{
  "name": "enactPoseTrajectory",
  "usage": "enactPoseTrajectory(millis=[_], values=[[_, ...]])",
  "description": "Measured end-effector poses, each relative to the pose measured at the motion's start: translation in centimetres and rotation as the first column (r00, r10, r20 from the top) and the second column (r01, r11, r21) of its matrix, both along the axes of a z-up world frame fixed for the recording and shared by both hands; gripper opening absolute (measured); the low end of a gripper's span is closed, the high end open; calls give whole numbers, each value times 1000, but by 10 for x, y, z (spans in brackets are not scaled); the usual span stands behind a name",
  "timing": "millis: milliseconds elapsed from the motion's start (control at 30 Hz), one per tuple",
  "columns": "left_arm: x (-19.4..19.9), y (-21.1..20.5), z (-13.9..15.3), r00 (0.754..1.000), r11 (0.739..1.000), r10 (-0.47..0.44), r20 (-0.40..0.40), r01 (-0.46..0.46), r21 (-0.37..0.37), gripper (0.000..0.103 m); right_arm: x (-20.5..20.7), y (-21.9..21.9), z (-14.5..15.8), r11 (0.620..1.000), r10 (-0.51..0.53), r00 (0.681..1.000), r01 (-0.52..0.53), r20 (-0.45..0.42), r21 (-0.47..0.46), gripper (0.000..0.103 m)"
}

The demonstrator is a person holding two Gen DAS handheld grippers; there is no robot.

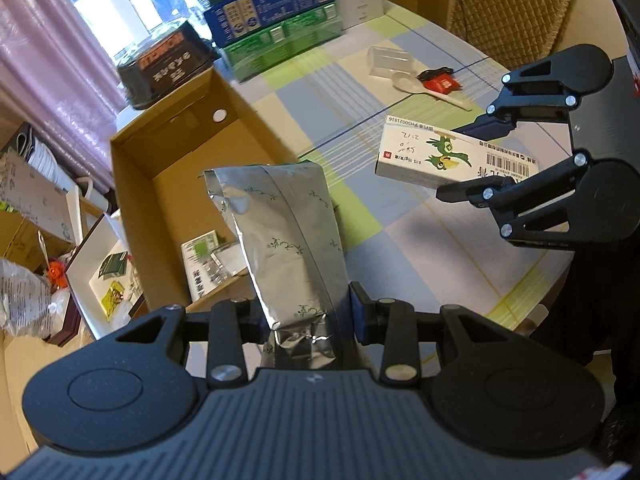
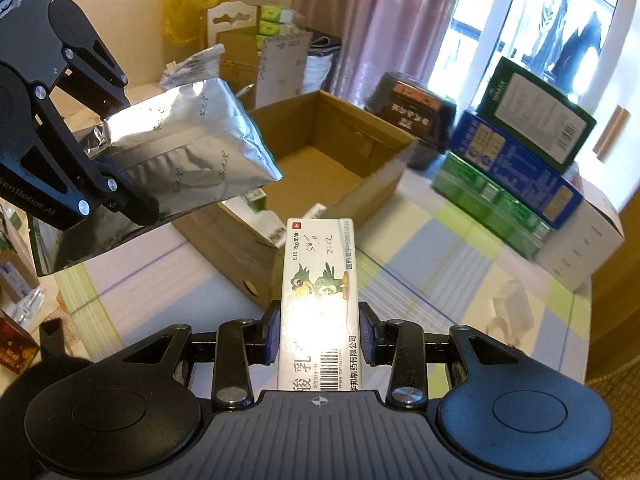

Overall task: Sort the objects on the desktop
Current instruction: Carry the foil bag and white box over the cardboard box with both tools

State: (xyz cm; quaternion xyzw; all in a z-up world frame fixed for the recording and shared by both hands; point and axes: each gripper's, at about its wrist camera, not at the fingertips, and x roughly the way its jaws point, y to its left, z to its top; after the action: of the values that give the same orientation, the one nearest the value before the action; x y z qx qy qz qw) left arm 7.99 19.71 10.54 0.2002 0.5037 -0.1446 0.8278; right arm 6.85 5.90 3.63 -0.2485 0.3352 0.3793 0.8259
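Note:
My left gripper (image 1: 308, 316) is shut on a silver foil pouch (image 1: 284, 236), held up over the near end of an open cardboard box (image 1: 132, 184). From the right wrist view the same pouch (image 2: 192, 136) hangs in the left gripper (image 2: 108, 152) above the box (image 2: 352, 148). My right gripper (image 2: 319, 334) is shut on a white medicine carton with green birds (image 2: 318, 280), held above the checked tablecloth just short of the box's near wall. In the left wrist view that carton (image 1: 452, 156) sits in the right gripper (image 1: 468, 160) to the right.
Inside the box lie a small white carton (image 1: 200, 256) and blister packs. On the table are stacked green and blue boxes (image 1: 276, 28), a dark tub (image 1: 168, 64), a clear plastic lid (image 1: 390, 62), a white spoon (image 1: 424, 88) and a red sachet (image 1: 440, 80). Clutter sits left of the table.

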Motion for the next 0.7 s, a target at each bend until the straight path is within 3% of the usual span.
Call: enactPoseTrajectory(millis=[333,700], values=[[15,34,3,998,998,61,-4,-61,-22,32,19,24,0,999,2,999,0,-42,41,36],[53,63,11,990,989,138,12,-138,-59,32,55,48,21,990,-51,996,60,-75,127,36]])
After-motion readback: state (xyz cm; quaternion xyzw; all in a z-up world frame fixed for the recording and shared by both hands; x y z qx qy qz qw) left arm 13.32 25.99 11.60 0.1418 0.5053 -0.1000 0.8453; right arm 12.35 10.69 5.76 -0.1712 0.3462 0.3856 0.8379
